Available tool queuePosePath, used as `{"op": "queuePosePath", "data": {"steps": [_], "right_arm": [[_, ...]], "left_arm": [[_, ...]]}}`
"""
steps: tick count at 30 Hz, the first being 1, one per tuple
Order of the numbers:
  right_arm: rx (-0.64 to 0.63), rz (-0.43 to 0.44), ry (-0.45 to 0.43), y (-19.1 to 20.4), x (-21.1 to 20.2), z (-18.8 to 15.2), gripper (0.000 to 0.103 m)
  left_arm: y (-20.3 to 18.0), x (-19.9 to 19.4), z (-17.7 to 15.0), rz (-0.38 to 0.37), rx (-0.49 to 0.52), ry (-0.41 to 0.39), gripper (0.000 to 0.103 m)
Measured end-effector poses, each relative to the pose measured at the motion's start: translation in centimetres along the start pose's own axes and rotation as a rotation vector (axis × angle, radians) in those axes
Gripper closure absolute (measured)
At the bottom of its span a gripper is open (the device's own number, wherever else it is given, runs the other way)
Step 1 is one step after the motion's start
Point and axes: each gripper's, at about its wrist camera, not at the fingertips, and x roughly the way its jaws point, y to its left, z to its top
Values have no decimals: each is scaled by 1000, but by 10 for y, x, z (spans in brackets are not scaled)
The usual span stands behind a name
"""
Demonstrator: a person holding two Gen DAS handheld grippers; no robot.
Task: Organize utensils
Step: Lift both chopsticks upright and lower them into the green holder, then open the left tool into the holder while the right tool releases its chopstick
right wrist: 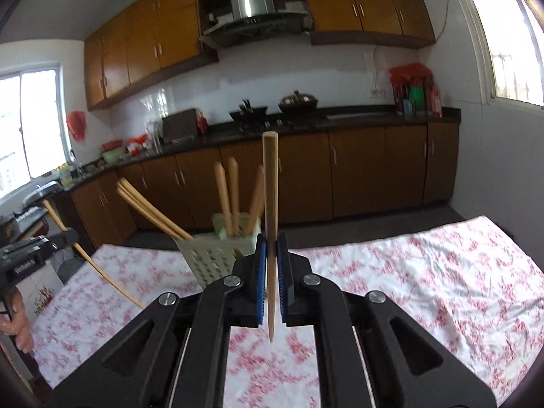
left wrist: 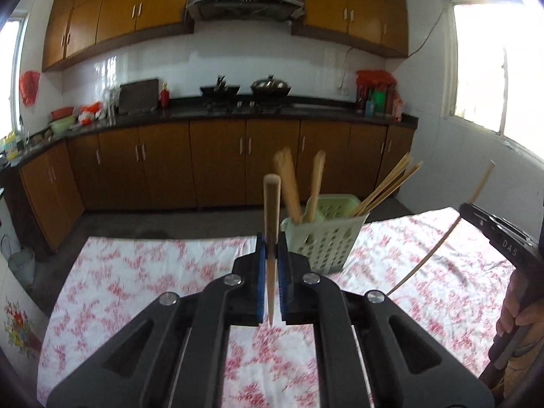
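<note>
A pale green perforated utensil holder (left wrist: 324, 238) stands on the floral tablecloth, with several wooden chopsticks (left wrist: 384, 187) leaning in it. My left gripper (left wrist: 271, 248) is shut on a wooden chopstick (left wrist: 272, 210), held upright just left of the holder. My right gripper (right wrist: 271, 248) is shut on another wooden chopstick (right wrist: 270, 187), upright just right of the holder (right wrist: 217, 255). In the left wrist view the right gripper (left wrist: 489, 224) shows at the right with its chopstick (left wrist: 438, 248). In the right wrist view the left gripper (right wrist: 40, 251) shows at the left with its chopstick (right wrist: 102, 272).
The table is covered by a white cloth with red flowers (left wrist: 153, 272). Its far edge (left wrist: 170, 238) drops to the kitchen floor. Brown cabinets and a dark counter (left wrist: 238, 112) with pans run along the far wall.
</note>
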Motion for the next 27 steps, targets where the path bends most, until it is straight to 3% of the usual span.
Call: {"op": "queuePosePath", "data": {"steps": [6, 13, 17, 23, 27], "right_arm": [[0, 100, -172, 23, -23, 41, 96], [-7, 115, -309, 36, -12, 69, 96], [-22, 94, -294, 36, 20, 68, 96], [-30, 65, -177, 34, 64, 55, 96], [-26, 70, -124, 34, 72, 44, 95]], "left_arm": [[-20, -20, 39, -49, -5, -137, 95], [-41, -21, 88, -62, -59, -321, 95], [-48, 4, 95, -33, -57, -351, 95], [-50, 54, 78, -24, -55, -275, 95], [-42, 71, 70, -20, -74, -236, 95]]}}
